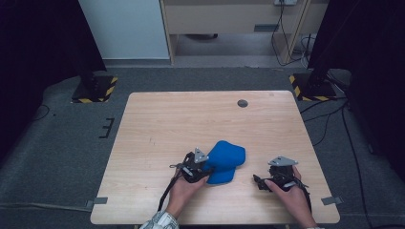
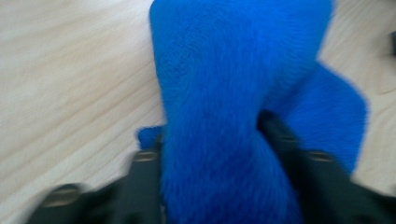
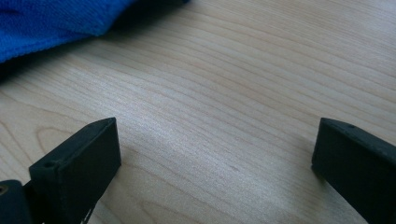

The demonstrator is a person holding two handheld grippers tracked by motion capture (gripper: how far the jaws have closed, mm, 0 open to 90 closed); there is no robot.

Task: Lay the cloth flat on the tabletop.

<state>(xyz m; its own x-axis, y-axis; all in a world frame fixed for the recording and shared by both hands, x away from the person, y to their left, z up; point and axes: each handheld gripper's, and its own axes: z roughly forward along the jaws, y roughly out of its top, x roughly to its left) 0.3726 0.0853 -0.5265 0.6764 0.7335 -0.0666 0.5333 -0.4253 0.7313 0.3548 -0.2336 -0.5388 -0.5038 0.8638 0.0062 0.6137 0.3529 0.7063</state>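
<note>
A blue fleece cloth [image 1: 225, 161] lies bunched on the near half of the light wooden table [image 1: 200, 119], a little right of the middle, humped up rather than spread flat. In the left gripper view its soft, napped surface [image 2: 219, 93] rises between the two black jaws and drapes on over the tabletop to the right.

The left gripper [image 1: 203, 172] is right at the cloth's near left edge, held in the person's left hand [image 1: 184, 188], a checked cuff showing at the bottom of the high view. The cloth sits between its jaws, which stand partly spread with a thick fold running up between them; the picture there is blurred, and I cannot tell whether the pads are pressing on the fabric.

The right gripper [image 1: 259, 182] rests low over the table to the right of the cloth, near it but apart, in the person's right hand [image 1: 289, 193]. In the right gripper view its jaws are spread wide with only bare wood grain between them, and a corner of the blue cloth [image 3: 51, 21] lies at the upper left.

Farther off, a small round dark grommet [image 1: 242, 103] sits near the table's far edge. Yellow-and-black hazard striping marks two black stand bases [image 1: 95, 88] on the grey floor beyond. I can read no label, brand or writing anywhere.
</note>
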